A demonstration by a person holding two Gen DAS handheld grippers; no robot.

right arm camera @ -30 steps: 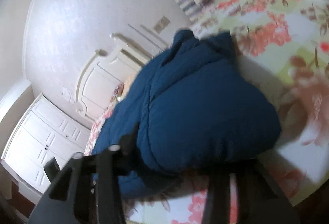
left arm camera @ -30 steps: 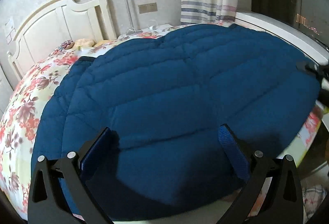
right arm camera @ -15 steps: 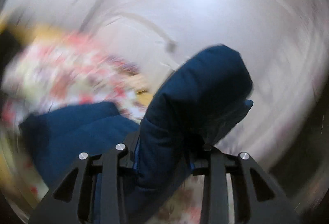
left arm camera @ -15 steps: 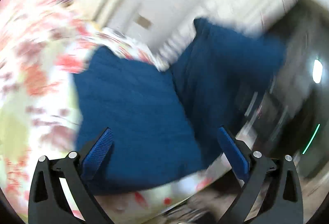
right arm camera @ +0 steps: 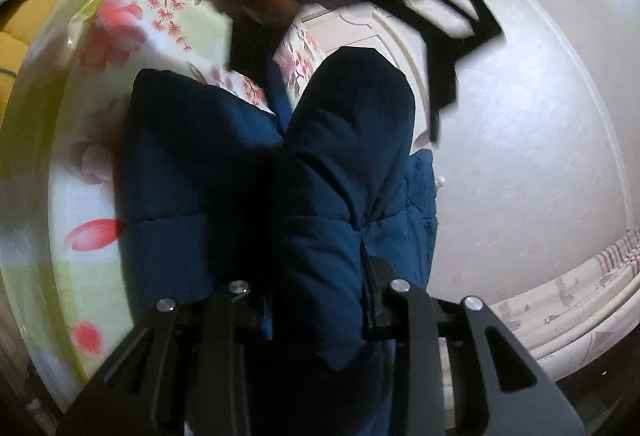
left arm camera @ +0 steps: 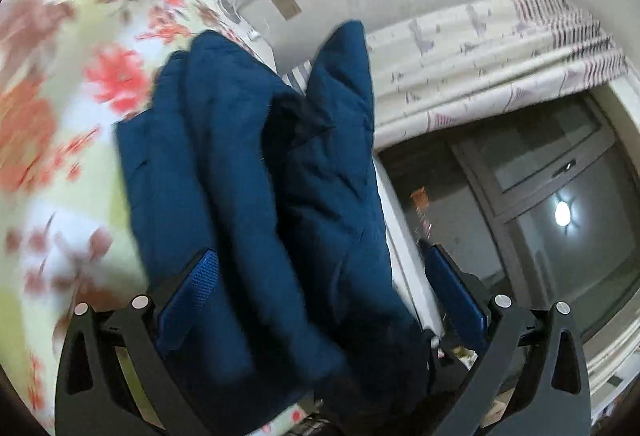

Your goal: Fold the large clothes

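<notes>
Right hand-held gripper (right arm camera: 316,300) clamped on navy jacket (right arm camera: 344,164); left hand-held gripper (left arm camera: 320,288) wide open, jacket fold probably between its fingers, long axis running ahead over bed (left arm camera: 60,108).

Bed with a floral sheet, carrying a dark blue padded garment.

The bed (left arm camera: 60,84) was covered by a pale sheet (right arm camera: 92,196) printed with red and pink flowers, and its white headboard (right arm camera: 360,28) stood against the wall. On the sheet lay the blue quilted garment (left arm camera: 224,172), bunched into thick folds; part of it rested on the bed on the headboard side, while another fold rose off the sheet. A yellow cushion-like thing (right arm camera: 28,24) sat at the bed's edge, well apart from the headboard.
</notes>
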